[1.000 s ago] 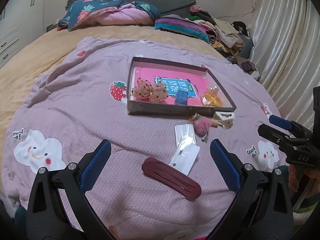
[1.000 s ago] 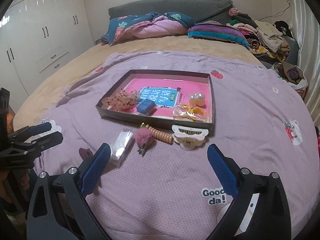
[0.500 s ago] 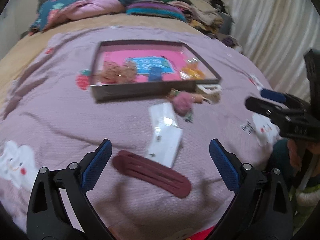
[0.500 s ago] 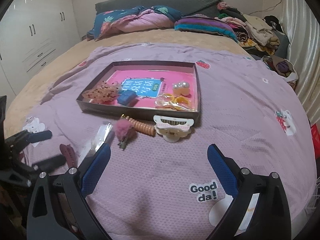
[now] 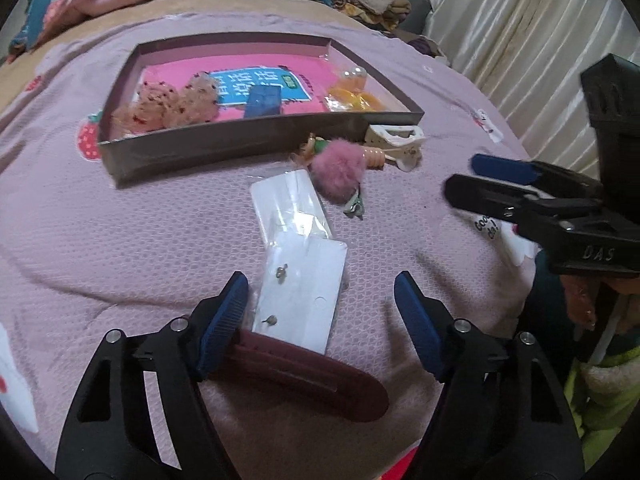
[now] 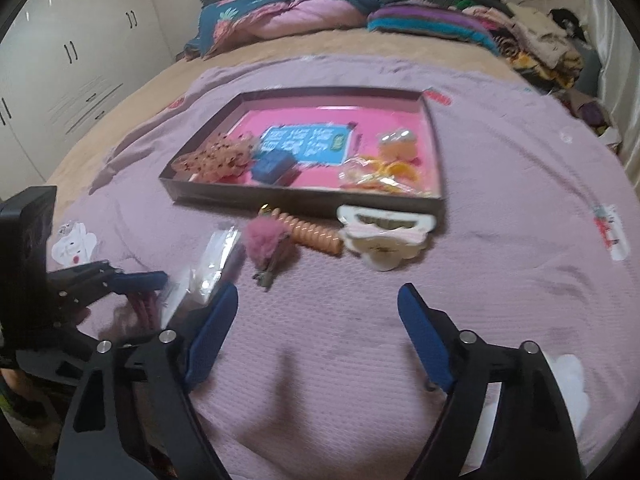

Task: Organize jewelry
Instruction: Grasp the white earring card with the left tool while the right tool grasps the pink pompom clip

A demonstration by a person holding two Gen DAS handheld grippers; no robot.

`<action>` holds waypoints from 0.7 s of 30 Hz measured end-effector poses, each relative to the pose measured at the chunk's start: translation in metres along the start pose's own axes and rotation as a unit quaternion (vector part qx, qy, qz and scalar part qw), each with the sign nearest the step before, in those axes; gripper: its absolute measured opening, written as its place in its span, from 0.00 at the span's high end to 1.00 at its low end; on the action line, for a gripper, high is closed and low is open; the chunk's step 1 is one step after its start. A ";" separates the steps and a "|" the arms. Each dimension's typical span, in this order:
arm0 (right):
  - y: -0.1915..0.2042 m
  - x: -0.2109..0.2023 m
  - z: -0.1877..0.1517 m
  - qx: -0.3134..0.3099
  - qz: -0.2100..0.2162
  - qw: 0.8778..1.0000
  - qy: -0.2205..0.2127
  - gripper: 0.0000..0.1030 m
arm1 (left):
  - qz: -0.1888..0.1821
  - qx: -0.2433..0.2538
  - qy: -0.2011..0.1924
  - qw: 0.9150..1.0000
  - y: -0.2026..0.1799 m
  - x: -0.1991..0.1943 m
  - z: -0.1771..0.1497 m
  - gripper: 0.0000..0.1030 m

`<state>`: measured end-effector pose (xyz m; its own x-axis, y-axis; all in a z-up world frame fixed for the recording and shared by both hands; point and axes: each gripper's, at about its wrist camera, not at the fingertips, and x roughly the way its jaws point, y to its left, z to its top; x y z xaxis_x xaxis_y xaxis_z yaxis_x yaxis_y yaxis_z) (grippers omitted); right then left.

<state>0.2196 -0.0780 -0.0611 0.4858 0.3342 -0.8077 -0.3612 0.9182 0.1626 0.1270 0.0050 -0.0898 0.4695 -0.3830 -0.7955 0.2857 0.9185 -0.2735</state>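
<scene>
A shallow dark tray (image 5: 224, 140) with a pink floor lies on the lilac blanket and holds frilly scrunchies (image 5: 168, 104), a blue box (image 5: 263, 101) and orange pieces (image 5: 352, 98). In front of it lie a pink pom-pom clip (image 5: 338, 170), a white claw clip (image 5: 394, 140), two white earring cards (image 5: 300, 280) and a maroon hair clip (image 5: 304, 376). My left gripper (image 5: 322, 316) is open, low over the near earring card and maroon clip. My right gripper (image 6: 318, 330) is open and empty over bare blanket, in front of the claw clip (image 6: 382, 236) and coil hair tie (image 6: 316, 232).
The tray (image 6: 304, 196) sits mid-bed. Pillows and folded bedding (image 6: 288, 12) lie at the headboard, a clothes pile (image 6: 540, 48) at the back right, white wardrobes (image 6: 68, 64) on the left, curtains (image 5: 520, 32) on the right.
My left gripper has dropped and moved forward to straddle the earring card and maroon clip. My right gripper has moved forward and lower toward the items in front of the tray.
</scene>
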 end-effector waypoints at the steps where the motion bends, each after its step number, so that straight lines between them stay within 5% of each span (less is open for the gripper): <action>1: 0.001 0.005 0.001 0.003 0.009 1.000 0.006 0.28 | -0.002 -0.002 0.004 1.000 0.001 0.003 0.000 0.36; 10: 0.010 0.042 0.014 0.041 0.070 0.996 0.046 0.46 | -0.007 -0.022 0.004 1.000 0.015 0.006 0.001 0.61; 21: 0.013 0.075 0.027 0.072 0.075 0.993 0.058 0.73 | -0.013 -0.047 -0.024 0.999 0.028 -0.011 0.006 0.65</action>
<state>0.2725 -0.0359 -0.1042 0.3374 0.4509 -0.8263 -0.3011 0.8834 0.3591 0.1348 0.0343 -0.0851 0.5027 -0.4095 -0.7613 0.2203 0.9123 -0.3452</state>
